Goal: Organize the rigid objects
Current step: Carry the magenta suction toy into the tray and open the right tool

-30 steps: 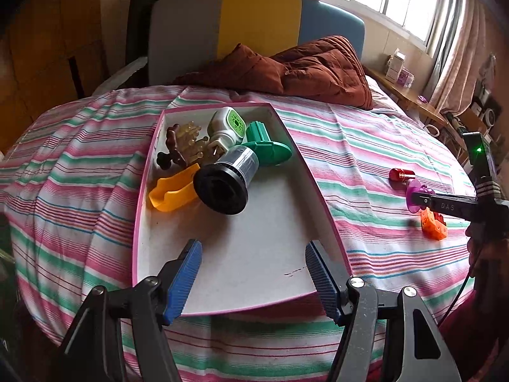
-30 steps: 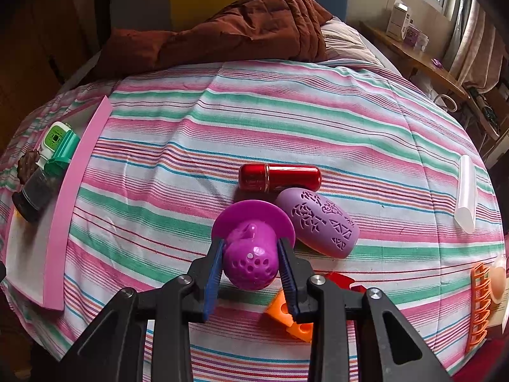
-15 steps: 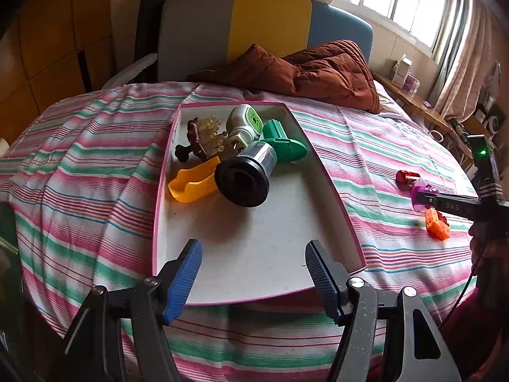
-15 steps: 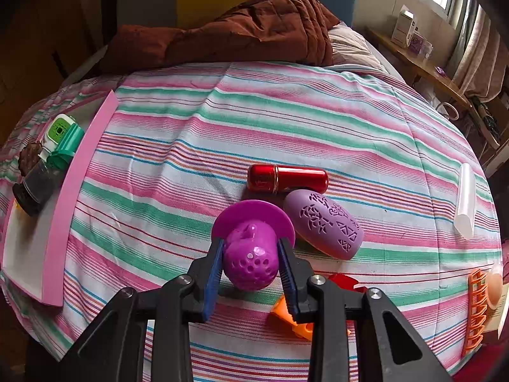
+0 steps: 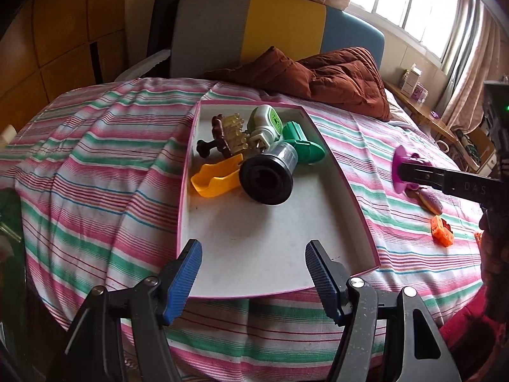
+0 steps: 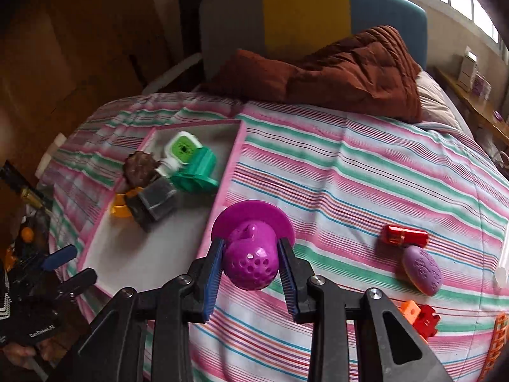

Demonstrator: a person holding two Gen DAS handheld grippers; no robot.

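Striped bedding (image 6: 366, 172) in pink, green and white covers a bed on which a shallow pink-rimmed tray (image 5: 356, 200) has been laid, with a brown quilt (image 5: 334, 76) bunched near the headboard. Several sorted things are gathered at the tray's far end, among them a black-and-silver cylinder (image 5: 270, 175), a yellow piece (image 5: 216, 178) and a green piece (image 5: 302, 146); the near half is left bare, presumably as room for what is yet to come.

A purple strainer-like toy (image 6: 251, 254) is clamped between the blue pads of the right gripper (image 6: 251, 264), clear of the bedding and just beside the tray's right rim. It is gripped across its perforated dome, with the flat flange facing away, probably so that the pads bear on the narrower part. The gripper is angled downward toward the tray, and the next step is judged to be a release inside it.

Nothing is held in the left gripper (image 5: 253, 277), whose jaws stand apart over the tray's near edge, pointed steeply down, seemingly kept in waiting.

Unsorted on the bedding to the right are a red tube (image 6: 404, 235), a lilac oval (image 6: 421, 269) touching it, and orange blocks (image 6: 420, 316).
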